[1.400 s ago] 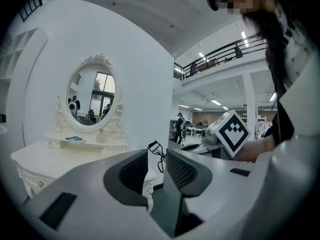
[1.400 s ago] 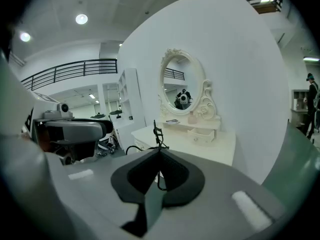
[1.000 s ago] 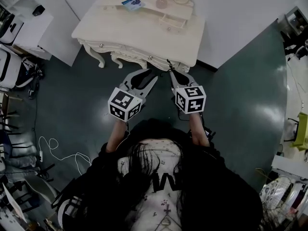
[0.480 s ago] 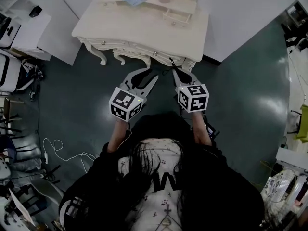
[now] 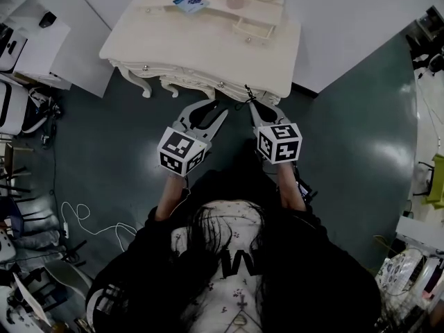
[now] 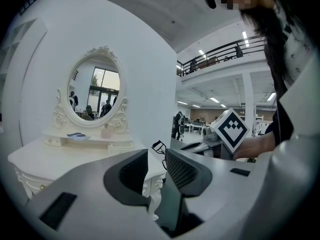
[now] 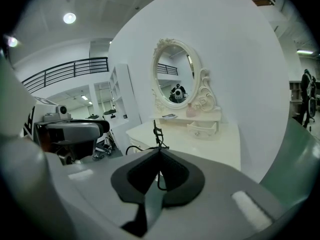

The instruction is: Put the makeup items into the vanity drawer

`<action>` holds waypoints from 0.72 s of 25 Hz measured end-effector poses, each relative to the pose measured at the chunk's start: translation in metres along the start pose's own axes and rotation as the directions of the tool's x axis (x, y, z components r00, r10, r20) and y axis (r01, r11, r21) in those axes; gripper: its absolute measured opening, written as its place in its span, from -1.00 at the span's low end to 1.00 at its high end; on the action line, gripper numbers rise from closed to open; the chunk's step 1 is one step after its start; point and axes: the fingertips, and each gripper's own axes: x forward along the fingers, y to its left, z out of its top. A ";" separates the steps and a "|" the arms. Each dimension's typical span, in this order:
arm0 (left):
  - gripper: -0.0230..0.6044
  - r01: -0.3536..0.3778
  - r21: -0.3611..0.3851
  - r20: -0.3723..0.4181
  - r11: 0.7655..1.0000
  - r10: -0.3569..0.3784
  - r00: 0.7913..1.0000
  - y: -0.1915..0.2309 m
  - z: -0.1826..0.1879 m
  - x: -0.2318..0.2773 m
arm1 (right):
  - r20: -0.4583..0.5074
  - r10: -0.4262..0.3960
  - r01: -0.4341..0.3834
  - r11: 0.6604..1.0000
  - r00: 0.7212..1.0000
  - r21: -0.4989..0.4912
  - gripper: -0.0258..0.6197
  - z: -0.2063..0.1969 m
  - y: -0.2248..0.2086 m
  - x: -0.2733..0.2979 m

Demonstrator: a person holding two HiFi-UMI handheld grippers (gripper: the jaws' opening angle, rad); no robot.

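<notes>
Right gripper (image 5: 251, 105) (image 7: 159, 151): my jaws are closed on the eyelash curler (image 5: 244, 94) (image 7: 158, 134), pinching it near its loop handles. The rest of it projects beyond the jaw tips. One loop bows out to the left of the pads in the right gripper view.

Orientation: the curler's long axis runs roughly along my jaws. Its clamp head leads, pointing away from me toward the front edge of the vanity table (image 5: 201, 47). In the head view the head overlaps that edge.

Left gripper (image 5: 214, 107) (image 6: 156, 166): jaws apart, nothing between them. It is held just beside the right gripper, and the curler (image 6: 159, 146) shows past its pads.

The small drawer (image 5: 248, 28) (image 7: 202, 128) stands open on the vanity's raised shelf below the oval mirror (image 7: 175, 81), well apart from the curler.

Compared with one second ago, the grip is unchanged. Both grippers sit in nearly the same place before the vanity, the right one shifted slightly rightward.
</notes>
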 end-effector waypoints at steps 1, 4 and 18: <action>-0.56 -0.006 -0.001 0.000 1.000 0.006 1.000 0.004 0.002 0.005 | -0.002 0.004 -0.004 1.000 1.000 -0.002 -0.87 0.003 -0.005 0.004; -0.56 -0.019 -0.005 -0.004 1.000 0.019 1.000 0.014 0.007 0.026 | -0.007 0.015 -0.015 1.000 1.000 -0.008 -0.87 0.013 -0.023 0.018; -0.56 -0.108 -0.032 -0.022 0.994 0.107 0.994 0.052 0.043 0.126 | -0.048 0.090 -0.091 0.996 0.995 -0.017 -0.87 0.062 -0.115 0.077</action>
